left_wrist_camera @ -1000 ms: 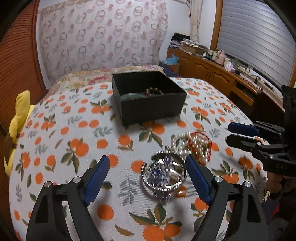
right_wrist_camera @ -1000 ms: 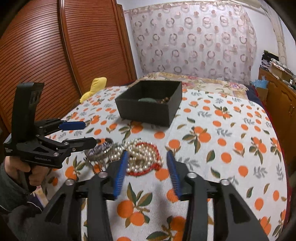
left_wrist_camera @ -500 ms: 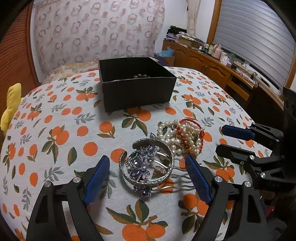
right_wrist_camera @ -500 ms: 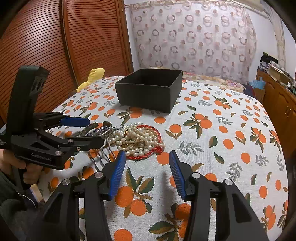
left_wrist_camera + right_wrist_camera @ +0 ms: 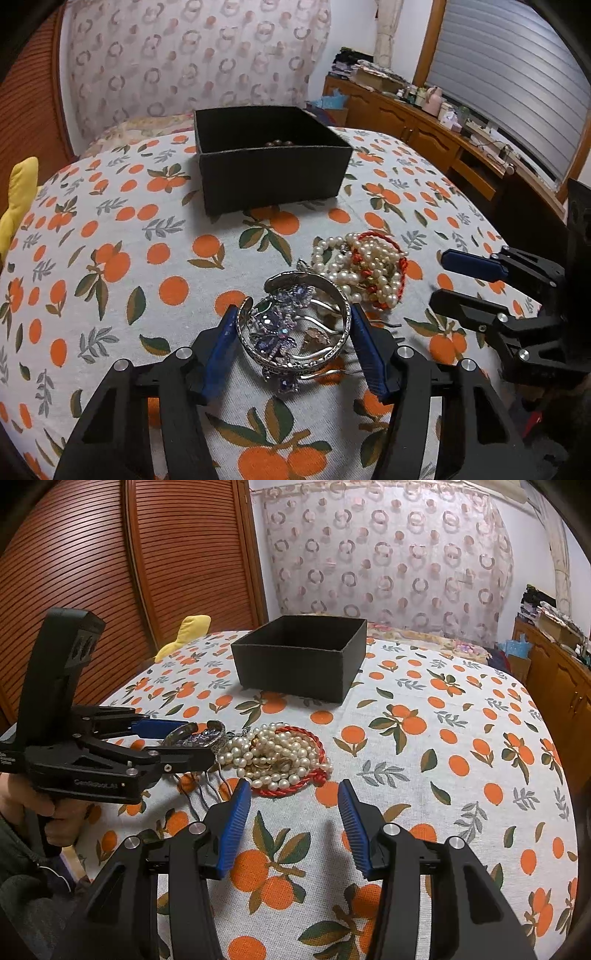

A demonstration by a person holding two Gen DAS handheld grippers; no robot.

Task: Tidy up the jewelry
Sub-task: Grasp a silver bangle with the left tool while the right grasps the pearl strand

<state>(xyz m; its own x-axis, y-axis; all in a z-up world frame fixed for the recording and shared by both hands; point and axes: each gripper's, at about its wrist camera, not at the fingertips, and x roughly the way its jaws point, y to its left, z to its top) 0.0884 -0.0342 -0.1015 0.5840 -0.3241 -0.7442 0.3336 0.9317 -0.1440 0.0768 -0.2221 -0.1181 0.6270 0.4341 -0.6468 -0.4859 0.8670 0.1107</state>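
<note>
A silver bangle (image 5: 295, 325) lies on the orange-print tablecloth over a purple-jewelled hair comb (image 5: 275, 334). My left gripper (image 5: 293, 325) has closed around the bangle, its blue pads touching both sides. It also shows in the right wrist view (image 5: 184, 738). A heap of pearl strands with a red cord (image 5: 364, 269) lies just right of the bangle, and shows in the right wrist view (image 5: 284, 755). My right gripper (image 5: 291, 808) is open and empty, low over the cloth just short of the pearls. A black open box (image 5: 271, 166) holds brown beads.
A yellow soft toy (image 5: 16, 199) lies at the table's left edge. A wooden sideboard (image 5: 443, 133) with clutter runs along the right wall. A slatted wooden wardrobe (image 5: 110, 572) stands behind the left side.
My left gripper has moved forward and narrowed its jaws from wide open until they meet the bangle. The right gripper has drifted slightly lower and closer to the pearls, still open.
</note>
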